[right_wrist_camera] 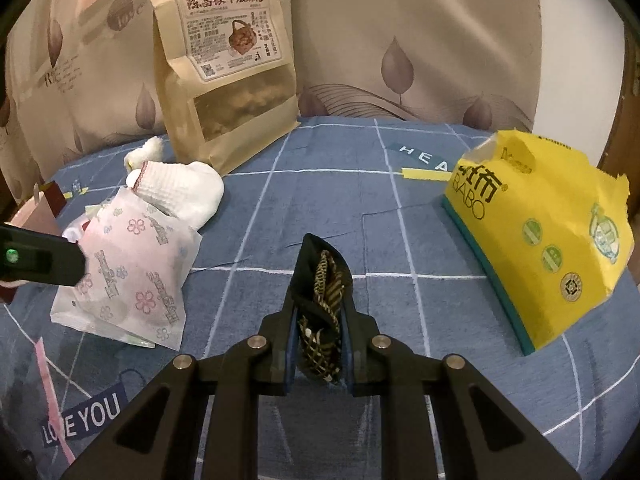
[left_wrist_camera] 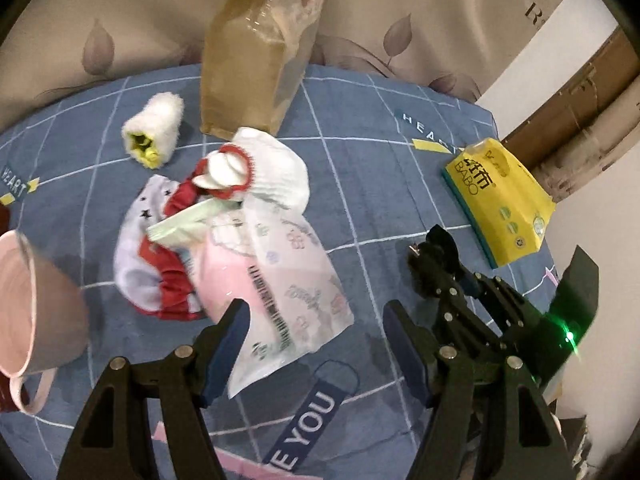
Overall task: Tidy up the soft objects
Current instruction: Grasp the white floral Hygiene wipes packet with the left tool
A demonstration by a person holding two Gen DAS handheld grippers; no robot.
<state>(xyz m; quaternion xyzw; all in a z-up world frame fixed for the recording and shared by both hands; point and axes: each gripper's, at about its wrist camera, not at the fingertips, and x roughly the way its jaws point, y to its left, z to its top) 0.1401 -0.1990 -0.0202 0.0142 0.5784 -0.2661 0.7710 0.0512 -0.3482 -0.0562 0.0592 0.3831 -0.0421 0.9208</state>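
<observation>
**Sorting soft items on the bed: one dark piece carried, the pile waiting**

Gripping a small dark fabric item (right_wrist_camera: 322, 312) with a woven, yellowish-patterned inside, the right gripper (right_wrist_camera: 320, 354) is held just above the blue checked bedsheet (right_wrist_camera: 400, 240), its jaws closed on the piece so that the limp cloth cannot slip out. It is judged that the item is being carried to a sorted place, though no destination can be made out.

The left gripper (left_wrist_camera: 316, 344) is kept with its jaws wide apart and empty, poised over the near edge of the floral plastic pouch (left_wrist_camera: 288, 280), apparently in readiness for the next pick. The remaining soft things are heaped together behind that pouch: a white sock (left_wrist_camera: 280, 168), a red-trimmed sock (left_wrist_camera: 228, 172) and a star-printed grey cloth (left_wrist_camera: 148, 216), with a fluffy rolled sock (left_wrist_camera: 154, 132) lying apart. A pink basket (left_wrist_camera: 36, 300) is seen at the left, probably the intended container.

The brown snack bag (right_wrist_camera: 224, 76) is leaned against the pillow, and the yellow tissue pack (right_wrist_camera: 540, 248) is set well apart on the right.
</observation>
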